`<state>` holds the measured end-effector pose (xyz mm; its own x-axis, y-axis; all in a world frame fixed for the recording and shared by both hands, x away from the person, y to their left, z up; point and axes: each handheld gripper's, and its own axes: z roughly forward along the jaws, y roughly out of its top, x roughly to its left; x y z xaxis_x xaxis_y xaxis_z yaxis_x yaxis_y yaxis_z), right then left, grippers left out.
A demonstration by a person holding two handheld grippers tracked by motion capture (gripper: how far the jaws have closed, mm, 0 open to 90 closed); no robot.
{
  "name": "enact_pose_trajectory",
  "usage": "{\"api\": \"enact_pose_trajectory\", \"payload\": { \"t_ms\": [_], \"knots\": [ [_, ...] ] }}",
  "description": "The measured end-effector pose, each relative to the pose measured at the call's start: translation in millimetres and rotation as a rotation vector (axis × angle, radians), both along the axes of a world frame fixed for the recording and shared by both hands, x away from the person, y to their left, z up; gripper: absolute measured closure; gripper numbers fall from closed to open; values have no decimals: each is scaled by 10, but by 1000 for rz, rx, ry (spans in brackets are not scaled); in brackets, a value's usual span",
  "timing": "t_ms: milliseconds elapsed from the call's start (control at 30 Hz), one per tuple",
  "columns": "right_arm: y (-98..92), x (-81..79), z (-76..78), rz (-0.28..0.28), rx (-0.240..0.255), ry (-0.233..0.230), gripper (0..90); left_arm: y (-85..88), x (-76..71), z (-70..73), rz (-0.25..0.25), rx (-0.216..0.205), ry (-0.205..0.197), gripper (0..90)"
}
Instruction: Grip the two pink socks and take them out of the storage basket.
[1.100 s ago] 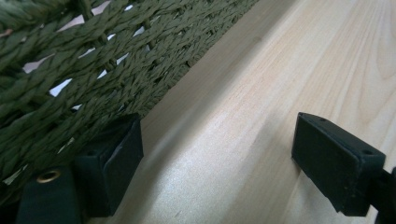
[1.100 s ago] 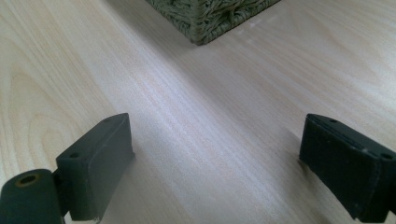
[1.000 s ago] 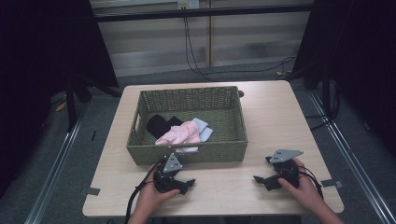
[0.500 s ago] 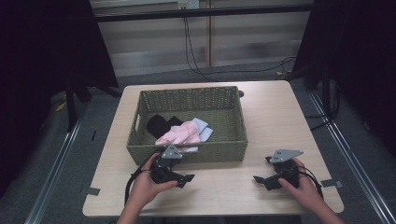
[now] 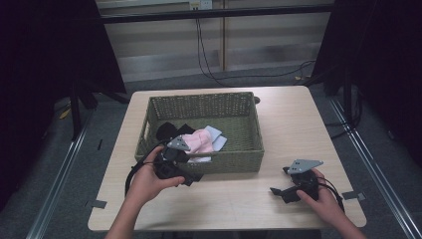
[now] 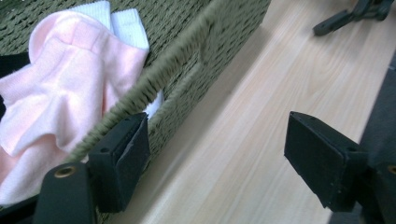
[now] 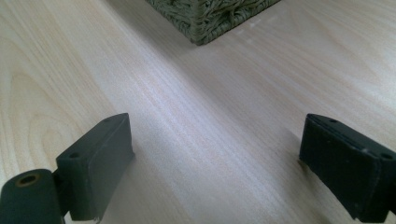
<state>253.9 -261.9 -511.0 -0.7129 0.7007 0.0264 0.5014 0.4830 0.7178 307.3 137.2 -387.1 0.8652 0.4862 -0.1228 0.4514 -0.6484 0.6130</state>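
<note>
**Left hand-held gripper poised at the basket rim, pink cloth within reach**

The left hand-held gripper point(image 5: 191, 175) sits at the near wall of the woven basket point(image 5: 234, 162), jaws spread wide and holding nothing. In the left gripper view, one jaw is against the rim while the pink cloth point(image 6: 70, 88) lies just inside, piled beside a white piece point(image 6: 128, 23) and what looks like a black garment point(image 5: 169, 130), though that is dim. To grasp well, lift the jaws over the rim first, then come down on a raised fold of pink so that only one item is pinched. The right hand-held gripper point(image 5: 281, 193) rests apart on the tabletop point(image 5: 293, 124), jaws open and empty.
</note>
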Motion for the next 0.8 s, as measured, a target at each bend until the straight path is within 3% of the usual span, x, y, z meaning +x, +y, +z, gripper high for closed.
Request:
{"api": "enact_pose_trajectory", "payload": {
  "t_ms": [100, 200, 433, 800],
  "knots": [
    [0, 1, 0, 0, 0, -1, 89, 7, 64, 111, -5, 15, 2, 220],
    [0, -1, 0, 0, 0, 1, 88, 2, 125, 170, 30, -13, 22, 223],
    [0, -1, 0, -1, 0, 1, 88, 55, 404, 310, 62, 30, 28, 231],
    [0, 0, 0, 0, 0, 0, 88, 88, 728, 227, 131, 68, 47, 240]
  ]
}}
